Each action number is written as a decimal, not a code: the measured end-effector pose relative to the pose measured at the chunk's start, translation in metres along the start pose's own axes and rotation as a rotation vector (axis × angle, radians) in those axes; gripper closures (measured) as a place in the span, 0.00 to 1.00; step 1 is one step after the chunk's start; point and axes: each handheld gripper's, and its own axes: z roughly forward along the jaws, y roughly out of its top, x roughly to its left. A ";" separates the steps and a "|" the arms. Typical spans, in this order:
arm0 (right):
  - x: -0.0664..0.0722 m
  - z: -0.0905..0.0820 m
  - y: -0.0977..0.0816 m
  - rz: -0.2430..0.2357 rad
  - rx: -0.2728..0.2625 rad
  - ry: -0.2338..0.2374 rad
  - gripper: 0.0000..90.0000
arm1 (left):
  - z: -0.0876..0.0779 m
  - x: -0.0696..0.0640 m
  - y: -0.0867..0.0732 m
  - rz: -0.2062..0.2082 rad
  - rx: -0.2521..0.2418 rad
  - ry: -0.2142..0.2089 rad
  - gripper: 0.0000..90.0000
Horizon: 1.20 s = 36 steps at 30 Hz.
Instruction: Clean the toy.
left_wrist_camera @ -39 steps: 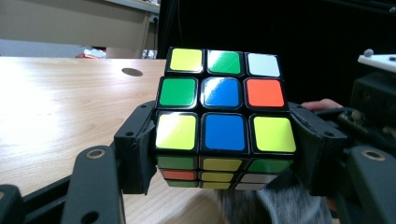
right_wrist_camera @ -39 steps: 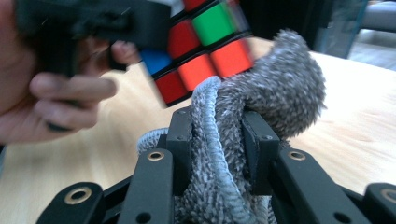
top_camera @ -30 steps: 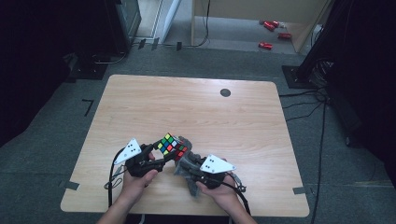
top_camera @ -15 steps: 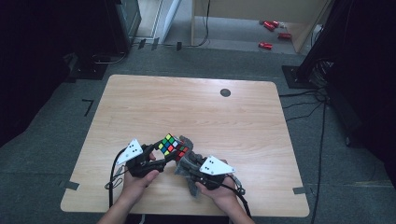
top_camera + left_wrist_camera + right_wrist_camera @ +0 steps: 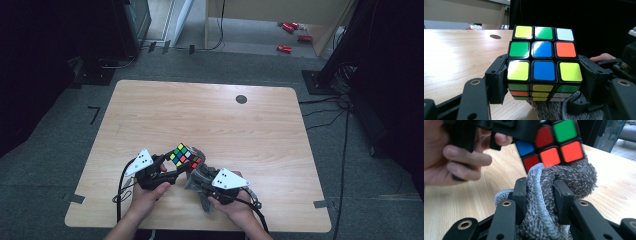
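A scrambled Rubik's cube [image 5: 184, 157] hangs just above the wooden table [image 5: 210, 120], near its front edge. My left gripper [image 5: 541, 80] is shut on the cube [image 5: 543, 62], one pad on each side of its lowest layer. My right gripper [image 5: 540, 195] is shut on a bunched grey fluffy cloth [image 5: 564, 180]. The cloth presses against the cube's [image 5: 554, 147] underside, and its fibres show below the cube as a grey cloth [image 5: 554, 111] in the left gripper view. In the high view the right gripper [image 5: 197, 175] sits just right of the left gripper [image 5: 175, 167], with the cloth [image 5: 202, 180] between them.
A dark round hole [image 5: 241, 99] marks the table's far right part. Cables trail from both grippers over the front edge. Red objects [image 5: 290, 30] lie on the floor beyond the table, near a wooden unit.
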 end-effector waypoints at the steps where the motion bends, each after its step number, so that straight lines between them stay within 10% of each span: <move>1: -0.002 -0.001 0.001 0.002 -0.003 0.001 0.76 | 0.000 0.000 0.000 0.001 -0.001 0.000 0.39; 7: -0.020 -0.015 0.007 0.043 -0.054 -0.053 0.76 | 0.001 -0.002 0.000 0.001 0.006 -0.014 0.39; 16: -0.002 -0.002 0.004 -0.014 0.006 0.031 0.77 | -0.001 0.002 0.000 -0.012 0.001 -0.007 0.39; 22: -0.021 -0.015 0.007 0.046 -0.056 -0.039 0.78 | 0.000 -0.001 0.000 -0.005 0.004 -0.019 0.39; 30: -0.001 -0.001 0.002 -0.004 -0.002 0.044 0.78 | -0.002 0.001 0.001 -0.022 -0.008 -0.024 0.39; 36: -0.018 -0.012 0.005 0.051 -0.058 -0.036 0.78 | -0.002 0.000 0.001 -0.025 -0.008 -0.046 0.39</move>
